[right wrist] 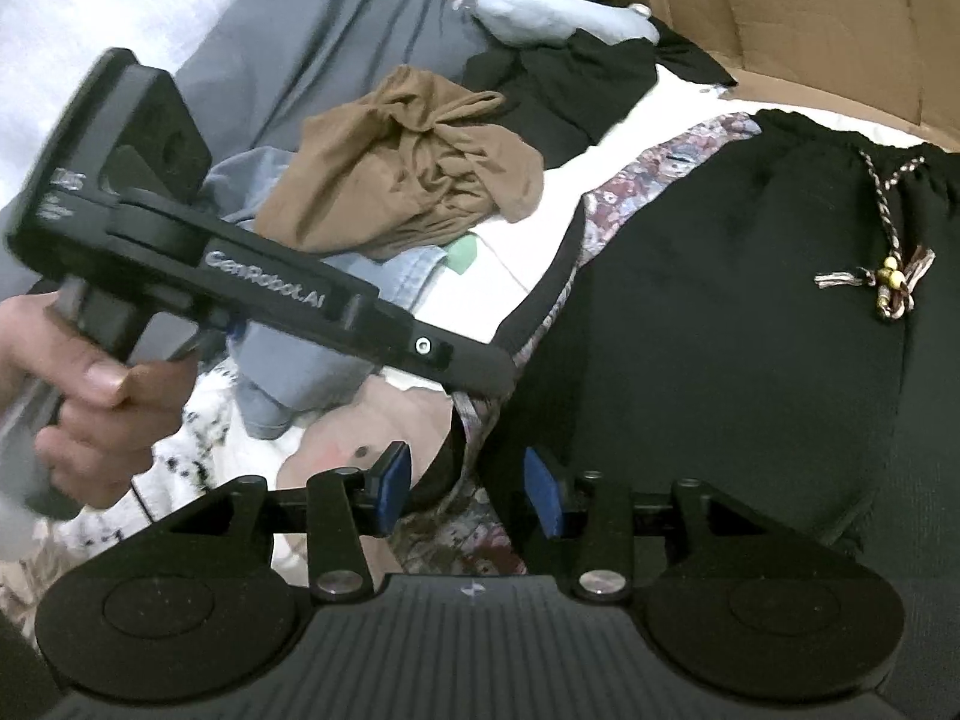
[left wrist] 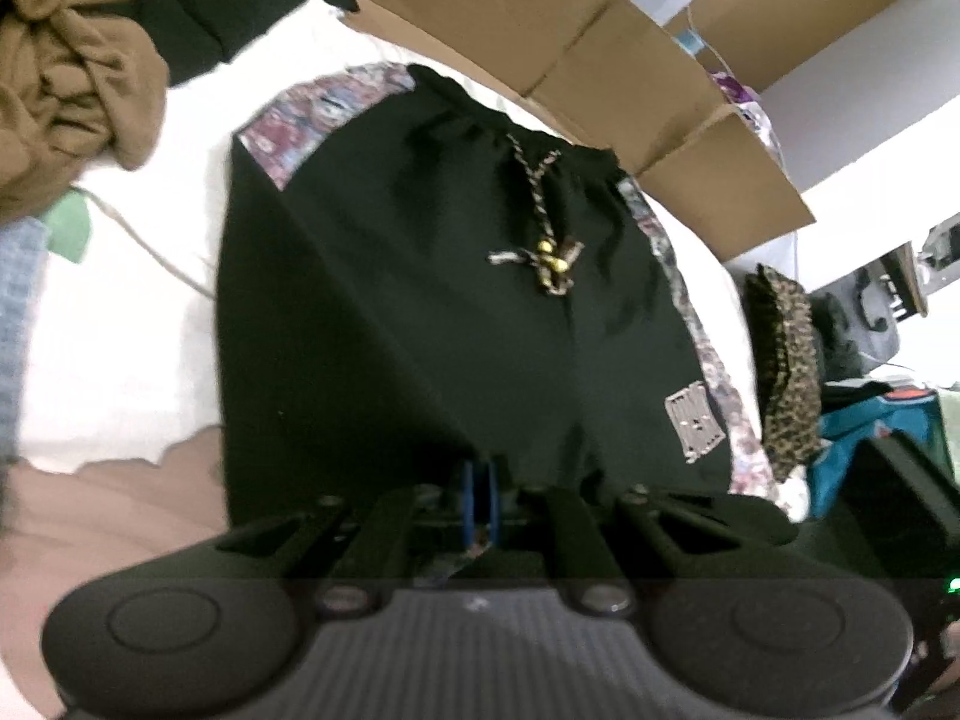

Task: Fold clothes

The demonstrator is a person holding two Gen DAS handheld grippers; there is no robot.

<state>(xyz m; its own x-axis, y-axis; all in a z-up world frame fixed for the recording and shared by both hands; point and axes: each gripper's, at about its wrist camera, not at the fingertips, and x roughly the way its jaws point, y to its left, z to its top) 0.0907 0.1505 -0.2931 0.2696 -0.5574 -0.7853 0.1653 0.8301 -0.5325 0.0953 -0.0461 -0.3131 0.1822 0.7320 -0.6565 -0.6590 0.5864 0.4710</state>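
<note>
Our left gripper (left wrist: 479, 495) has its blue pads pressed together on the hem of the black shorts (left wrist: 432, 300), which lie flat across the middle of both views on the white sheet (left wrist: 108, 324). Our right gripper (right wrist: 468, 495), at lower centre of its view, is spread wide around the patterned side stripe (right wrist: 648, 180). We should close it squarely on that edge, level with the left, so both corners can lift evenly toward the waistband.

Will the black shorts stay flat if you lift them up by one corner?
Probably not. The black shorts look like soft cloth lying limp on the bed, so they would likely droop. The beaded drawstring lies loose and would probably dangle.
</note>
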